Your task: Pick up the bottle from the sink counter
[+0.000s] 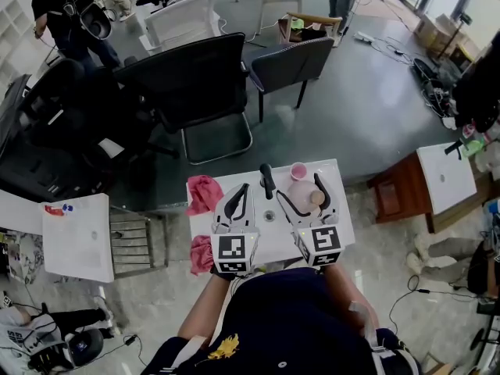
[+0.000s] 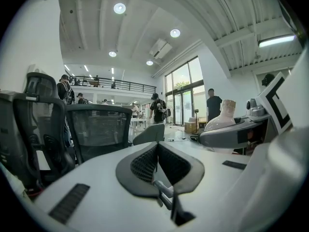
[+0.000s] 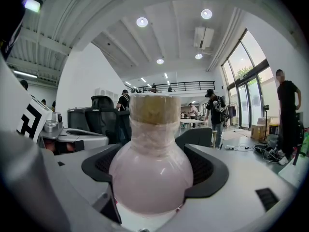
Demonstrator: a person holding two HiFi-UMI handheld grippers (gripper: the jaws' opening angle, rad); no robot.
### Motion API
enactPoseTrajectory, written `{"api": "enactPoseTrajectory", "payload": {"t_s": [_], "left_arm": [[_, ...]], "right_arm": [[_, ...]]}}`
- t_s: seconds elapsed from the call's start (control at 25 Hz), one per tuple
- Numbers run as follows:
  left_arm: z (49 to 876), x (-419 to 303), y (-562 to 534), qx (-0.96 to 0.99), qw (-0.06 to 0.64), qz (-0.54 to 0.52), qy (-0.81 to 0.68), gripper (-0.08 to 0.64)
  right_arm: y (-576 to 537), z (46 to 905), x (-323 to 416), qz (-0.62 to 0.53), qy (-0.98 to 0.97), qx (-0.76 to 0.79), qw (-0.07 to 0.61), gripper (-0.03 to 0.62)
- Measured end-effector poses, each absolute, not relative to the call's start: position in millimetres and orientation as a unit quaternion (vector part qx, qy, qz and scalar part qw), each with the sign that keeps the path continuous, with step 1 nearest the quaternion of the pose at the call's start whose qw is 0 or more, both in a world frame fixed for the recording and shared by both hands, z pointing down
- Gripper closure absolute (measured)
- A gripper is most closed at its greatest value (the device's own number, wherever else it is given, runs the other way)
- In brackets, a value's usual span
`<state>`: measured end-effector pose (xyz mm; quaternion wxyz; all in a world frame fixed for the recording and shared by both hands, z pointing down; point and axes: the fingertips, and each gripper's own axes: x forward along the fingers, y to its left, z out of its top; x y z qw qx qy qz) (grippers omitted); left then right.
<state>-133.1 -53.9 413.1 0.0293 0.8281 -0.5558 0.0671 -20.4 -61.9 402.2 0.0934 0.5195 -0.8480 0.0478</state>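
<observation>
A round pink bottle (image 3: pixel 152 178) with a wrapped neck and a cork-coloured top stands upright between the black pads of my right gripper (image 3: pixel 155 170), which is shut on its belly. From the head view the bottle (image 1: pixel 306 197) and right gripper (image 1: pixel 306 201) are over the right half of the small white sink counter (image 1: pixel 336 229). My left gripper (image 1: pixel 237 203) hovers over the left half; its pads (image 2: pixel 145 163) meet with nothing between them. The left gripper view also catches the bottle (image 2: pixel 223 116) off to the right. The bottle's base is hidden.
On the counter stand a black faucet (image 1: pixel 267 180), a drain (image 1: pixel 269 216) and a pink cup (image 1: pixel 298 170). Pink cloths (image 1: pixel 205 194) hang at its left edge. Black chairs (image 1: pixel 195 76) stand beyond, a white table (image 1: pixel 78 237) left, a wooden-sided stand (image 1: pixel 445 174) right.
</observation>
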Motion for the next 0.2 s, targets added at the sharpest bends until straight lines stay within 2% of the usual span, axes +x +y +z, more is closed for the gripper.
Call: {"api": "enactPoseTrajectory", "payload": {"t_s": [0.2], "left_arm": [[409.3,-129.6,-54.6,0.829,0.028,0.065,-0.554,0.541]], "right_arm": [[-61.8,396.1,-18.2,0.046,-0.849,0.518,0.087,0.176]]}}
